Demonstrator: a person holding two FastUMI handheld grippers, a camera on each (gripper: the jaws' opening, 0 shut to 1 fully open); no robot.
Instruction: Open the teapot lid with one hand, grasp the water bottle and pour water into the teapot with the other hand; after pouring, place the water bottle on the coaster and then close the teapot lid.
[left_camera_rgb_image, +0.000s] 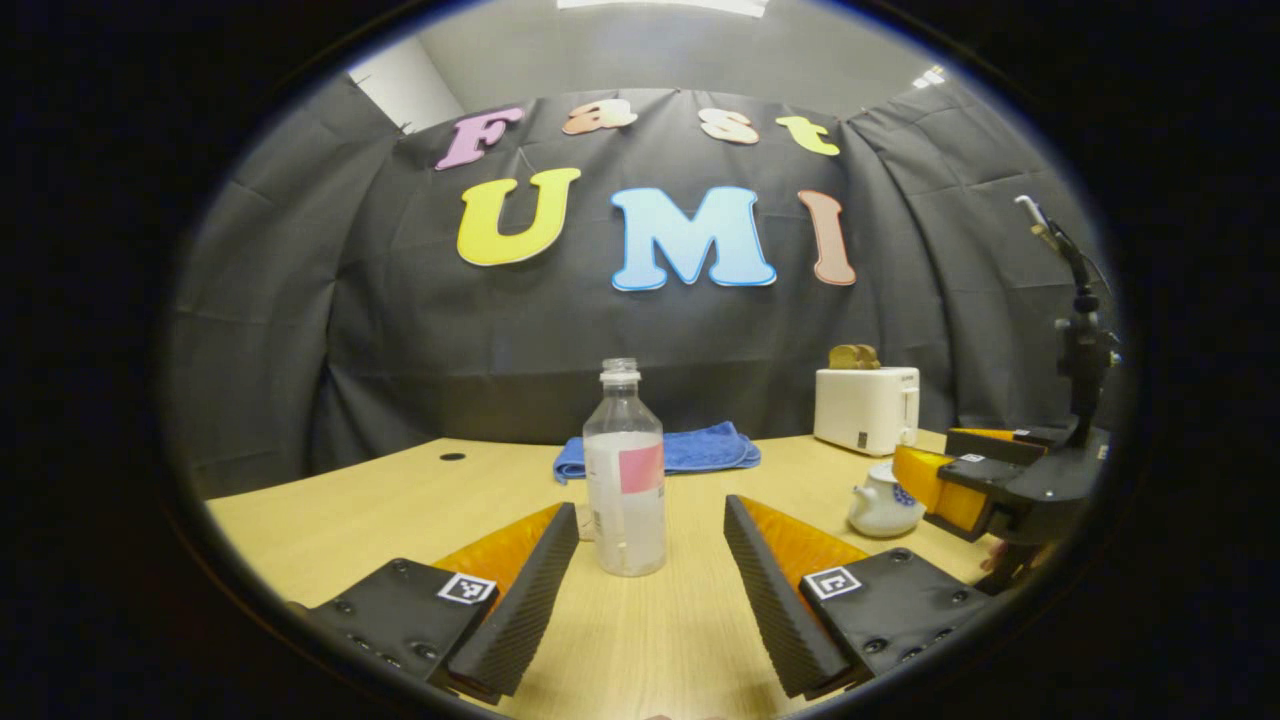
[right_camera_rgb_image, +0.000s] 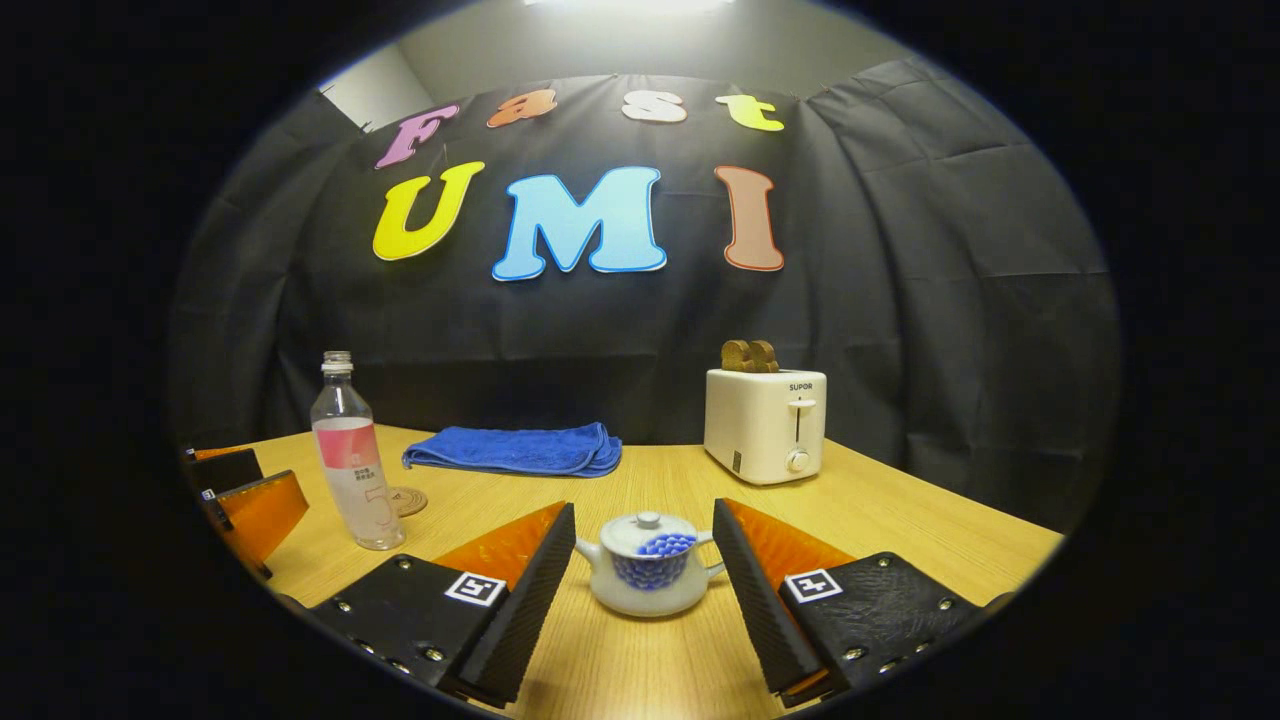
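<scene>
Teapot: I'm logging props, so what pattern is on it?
White teapot with a blue dotted patch on its body; clearest in the right gripper view.

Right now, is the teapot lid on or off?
On. The lid sits on the teapot, knob up, between the open right claw.

Left claw gapes before the upright water bottle.

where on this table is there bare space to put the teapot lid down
Bare wood lies between the blue towel and the teapot, and right of the teapot, in front of the toaster. It is crowded around the water bottle, with the coaster behind it and the left gripper beside it.
</scene>
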